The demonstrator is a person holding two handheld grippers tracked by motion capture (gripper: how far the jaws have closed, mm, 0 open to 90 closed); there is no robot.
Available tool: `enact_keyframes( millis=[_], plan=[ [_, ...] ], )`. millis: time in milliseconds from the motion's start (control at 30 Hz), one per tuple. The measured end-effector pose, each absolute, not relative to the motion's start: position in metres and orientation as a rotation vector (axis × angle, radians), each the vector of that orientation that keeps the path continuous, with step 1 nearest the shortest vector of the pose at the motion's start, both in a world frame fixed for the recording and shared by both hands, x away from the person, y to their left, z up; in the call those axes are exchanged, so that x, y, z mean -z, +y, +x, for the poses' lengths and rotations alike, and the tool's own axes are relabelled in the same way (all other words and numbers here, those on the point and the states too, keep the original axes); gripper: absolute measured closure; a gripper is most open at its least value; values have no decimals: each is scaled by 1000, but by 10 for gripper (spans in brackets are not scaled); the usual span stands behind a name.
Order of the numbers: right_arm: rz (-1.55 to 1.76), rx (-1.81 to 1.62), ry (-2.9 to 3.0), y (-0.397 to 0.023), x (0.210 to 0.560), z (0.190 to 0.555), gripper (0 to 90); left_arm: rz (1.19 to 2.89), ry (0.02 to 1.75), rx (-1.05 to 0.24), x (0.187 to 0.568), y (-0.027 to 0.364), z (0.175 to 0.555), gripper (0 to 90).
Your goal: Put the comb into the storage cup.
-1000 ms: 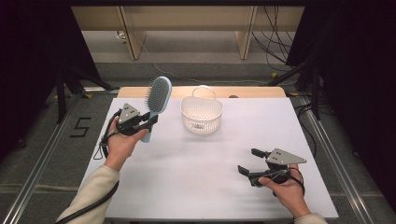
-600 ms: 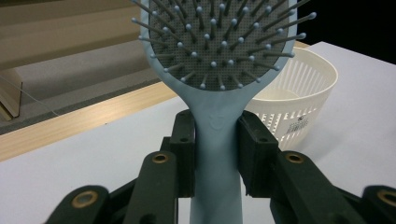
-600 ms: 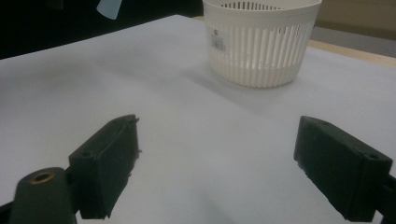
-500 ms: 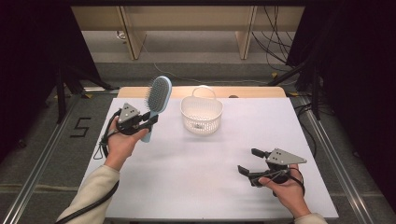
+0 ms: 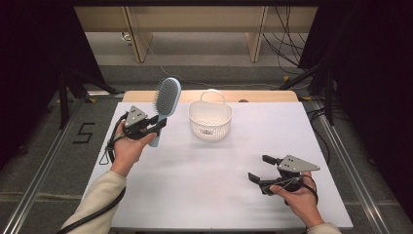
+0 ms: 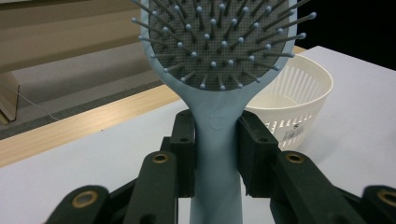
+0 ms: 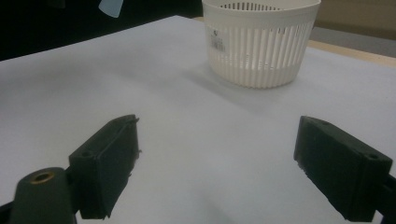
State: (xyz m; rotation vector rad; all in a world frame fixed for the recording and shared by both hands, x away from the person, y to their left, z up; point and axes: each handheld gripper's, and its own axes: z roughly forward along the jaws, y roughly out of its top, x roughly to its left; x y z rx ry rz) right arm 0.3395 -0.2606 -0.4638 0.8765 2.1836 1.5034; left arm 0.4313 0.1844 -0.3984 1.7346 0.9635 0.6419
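In the lower right of the high view the right gripper (image 5: 259,168) hovered low over the white table (image 5: 204,195), its jaws spread wide with nothing between them; its own view showed only bare tabletop in the gap. Farther up, at the left of the frame, the left gripper (image 5: 159,125) was clamped on the handle of a pale blue hairbrush (image 5: 164,103), holding it clear of the table and nearly upright, the bristled head rising toward the upper middle of the frame. In the left gripper view the jaws pressed on both sides of the handle just below the neck, bristles facing the camera. The brush looked like light, stiff plastic with a smooth handle that might twist in the grip; the narrow handle seemed the sound place to hold, since the bristles would flex. Beyond, in the upper middle, a white slotted basket (image 5: 210,120) stood just right of the brush, apparently thin-walled, light and easily tipped.
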Motion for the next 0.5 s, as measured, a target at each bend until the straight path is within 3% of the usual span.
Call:
enact_keyframes(
  millis=[500],
  plan=[
    [878, -1503, 2185, -261, 464, 339, 148, 1739, 958, -637, 397, 180, 433, 696]
  ],
)
